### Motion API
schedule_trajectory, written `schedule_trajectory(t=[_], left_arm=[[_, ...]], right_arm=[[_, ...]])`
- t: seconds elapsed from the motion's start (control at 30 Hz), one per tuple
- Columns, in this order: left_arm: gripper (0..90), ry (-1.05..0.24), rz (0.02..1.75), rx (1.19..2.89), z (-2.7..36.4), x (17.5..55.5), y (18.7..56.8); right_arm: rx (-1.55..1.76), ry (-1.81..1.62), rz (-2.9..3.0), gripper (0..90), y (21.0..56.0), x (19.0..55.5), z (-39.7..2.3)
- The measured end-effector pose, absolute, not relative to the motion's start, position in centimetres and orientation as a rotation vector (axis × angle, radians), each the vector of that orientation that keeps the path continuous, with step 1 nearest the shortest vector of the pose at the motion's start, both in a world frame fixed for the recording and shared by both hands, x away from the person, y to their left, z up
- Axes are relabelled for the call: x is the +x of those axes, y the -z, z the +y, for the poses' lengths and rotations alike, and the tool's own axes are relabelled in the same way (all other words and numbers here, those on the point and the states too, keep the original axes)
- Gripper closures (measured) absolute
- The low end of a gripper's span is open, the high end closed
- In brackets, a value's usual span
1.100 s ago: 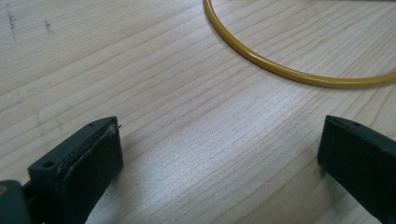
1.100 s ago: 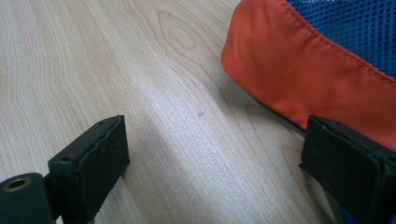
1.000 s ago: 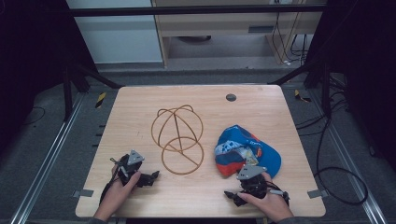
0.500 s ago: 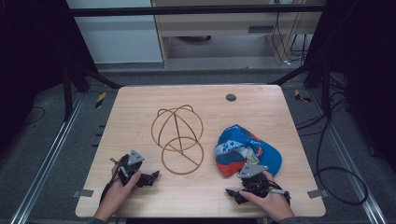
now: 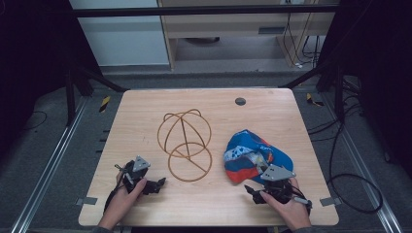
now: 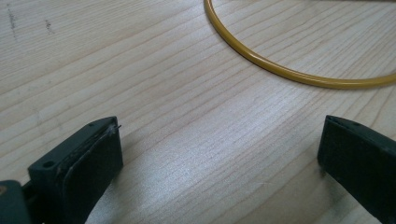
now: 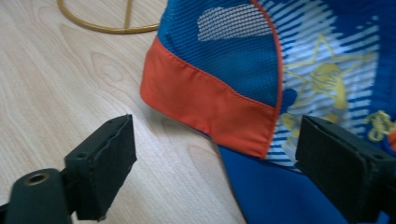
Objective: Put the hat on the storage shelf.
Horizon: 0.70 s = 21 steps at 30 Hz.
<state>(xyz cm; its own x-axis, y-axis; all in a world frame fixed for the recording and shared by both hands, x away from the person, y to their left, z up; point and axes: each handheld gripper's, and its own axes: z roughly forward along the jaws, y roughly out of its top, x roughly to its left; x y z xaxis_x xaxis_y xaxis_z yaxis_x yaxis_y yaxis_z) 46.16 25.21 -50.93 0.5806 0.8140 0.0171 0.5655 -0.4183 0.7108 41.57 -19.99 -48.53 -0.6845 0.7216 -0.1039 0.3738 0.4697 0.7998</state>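
A blue cap (image 5: 252, 153) with an orange band and white stripes lies crumpled on the right of the wooden table (image 5: 145, 111). A gold wire frame (image 5: 185, 144) of joined rings sits mid-table. My right gripper (image 5: 252, 191) hovers at the cap's near edge. In the right gripper view its jaws (image 7: 215, 163) stand wide after just closing a little, with the orange band of the cap (image 7: 243, 60) ahead between them and not pinched. My left gripper (image 5: 156, 185) rests near the front left, open. In the left gripper view it (image 6: 219, 158) frames bare wood, the wire ring (image 6: 280, 73) beyond.
A small round dark grommet (image 5: 240, 101) sits near the table's far edge. Grey tape tabs (image 5: 83, 200) mark the front corners. Black frame posts and cables stand around the table on the floor. Part of the wire frame (image 7: 107, 29) lies left of the cap.
My right gripper has lifted slightly and shifted a little to the right along the cap's near edge. The left gripper, the wire frame and the cap have stayed put.
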Motion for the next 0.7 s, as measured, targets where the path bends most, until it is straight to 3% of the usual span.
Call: schedule_trajectory(t=[0.2,0.7], left_arm=[[0.0,-0.48,1.092,2.142,25.2,46.2,50.9],[0.0,-0.483,1.093,2.145,25.2,46.1,50.9]], right_arm=[[0.964,-1.051,2.227,18.4,48.4,41.5,-20.6],[1.103,-1.059,2.137,14.4,47.6,41.0,-22.1]])
